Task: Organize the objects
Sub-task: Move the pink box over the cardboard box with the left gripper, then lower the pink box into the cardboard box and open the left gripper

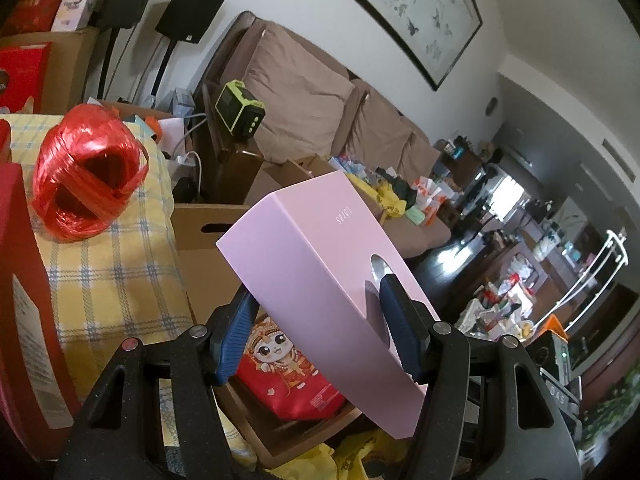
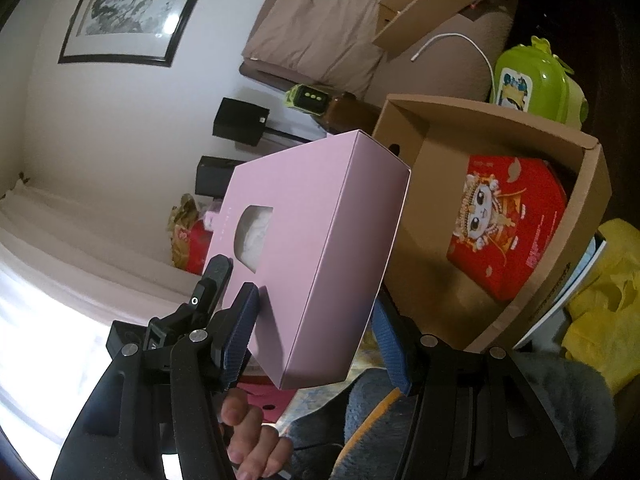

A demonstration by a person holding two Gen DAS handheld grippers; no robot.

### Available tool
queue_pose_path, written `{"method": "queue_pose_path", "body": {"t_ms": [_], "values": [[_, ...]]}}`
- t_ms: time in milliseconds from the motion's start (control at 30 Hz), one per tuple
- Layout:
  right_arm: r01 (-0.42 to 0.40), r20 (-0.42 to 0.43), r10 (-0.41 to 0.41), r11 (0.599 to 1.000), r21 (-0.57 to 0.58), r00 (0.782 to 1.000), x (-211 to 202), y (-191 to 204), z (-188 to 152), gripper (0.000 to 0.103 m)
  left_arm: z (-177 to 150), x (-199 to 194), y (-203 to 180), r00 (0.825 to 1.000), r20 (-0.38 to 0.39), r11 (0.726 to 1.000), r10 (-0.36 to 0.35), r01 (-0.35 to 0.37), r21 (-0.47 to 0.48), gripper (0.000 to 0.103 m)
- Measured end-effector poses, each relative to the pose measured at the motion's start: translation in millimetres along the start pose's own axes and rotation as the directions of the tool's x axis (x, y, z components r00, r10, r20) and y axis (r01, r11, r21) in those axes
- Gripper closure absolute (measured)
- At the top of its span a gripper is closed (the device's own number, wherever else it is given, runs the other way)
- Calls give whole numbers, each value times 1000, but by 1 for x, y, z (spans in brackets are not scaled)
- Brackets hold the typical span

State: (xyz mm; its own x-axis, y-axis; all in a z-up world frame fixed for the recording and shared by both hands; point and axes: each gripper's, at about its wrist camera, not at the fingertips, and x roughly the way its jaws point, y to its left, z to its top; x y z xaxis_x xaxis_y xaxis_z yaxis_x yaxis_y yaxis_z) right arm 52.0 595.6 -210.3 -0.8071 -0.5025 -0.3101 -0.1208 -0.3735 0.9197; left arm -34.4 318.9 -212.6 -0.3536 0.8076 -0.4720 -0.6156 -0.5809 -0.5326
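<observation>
Pink box (image 1: pixel 320 276), smooth matte card with an oval window, sits clamped in both your tongs: your left gripper (image 1: pixel 316 340) pinches one end between ribbed blue pads (image 1: pixel 396 320), your right gripper (image 2: pixel 316 336) pinches the other. You hold it tilted, in the air above an open corrugated carton (image 2: pixel 516 216). Inside lies a glossy red packet (image 2: pixel 504 228). To your left, a shiny red twine ball (image 1: pixel 86 172) rests on checked cloth (image 1: pixel 116 280).

The pink box (image 1: pixel 320 264) is smooth matt card. The brown carton (image 2: pixel 560 160) is plain rough cardboard, and the red twine ball (image 1: pixel 86 172) is glossy plastic.
</observation>
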Motion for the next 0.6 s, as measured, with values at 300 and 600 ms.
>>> {"method": "queue_pose_path", "body": {"t_ms": [300, 600], "values": [[20, 8, -21, 999, 26, 1000, -1, -15, 4, 45, -6, 17, 2, 999, -44, 1000, -2, 2, -5, 43], [33, 11, -34, 996, 79, 999, 3, -41, 5, 45, -18, 39, 6, 995, -92, 1000, 30, -30, -2, 43]]}}
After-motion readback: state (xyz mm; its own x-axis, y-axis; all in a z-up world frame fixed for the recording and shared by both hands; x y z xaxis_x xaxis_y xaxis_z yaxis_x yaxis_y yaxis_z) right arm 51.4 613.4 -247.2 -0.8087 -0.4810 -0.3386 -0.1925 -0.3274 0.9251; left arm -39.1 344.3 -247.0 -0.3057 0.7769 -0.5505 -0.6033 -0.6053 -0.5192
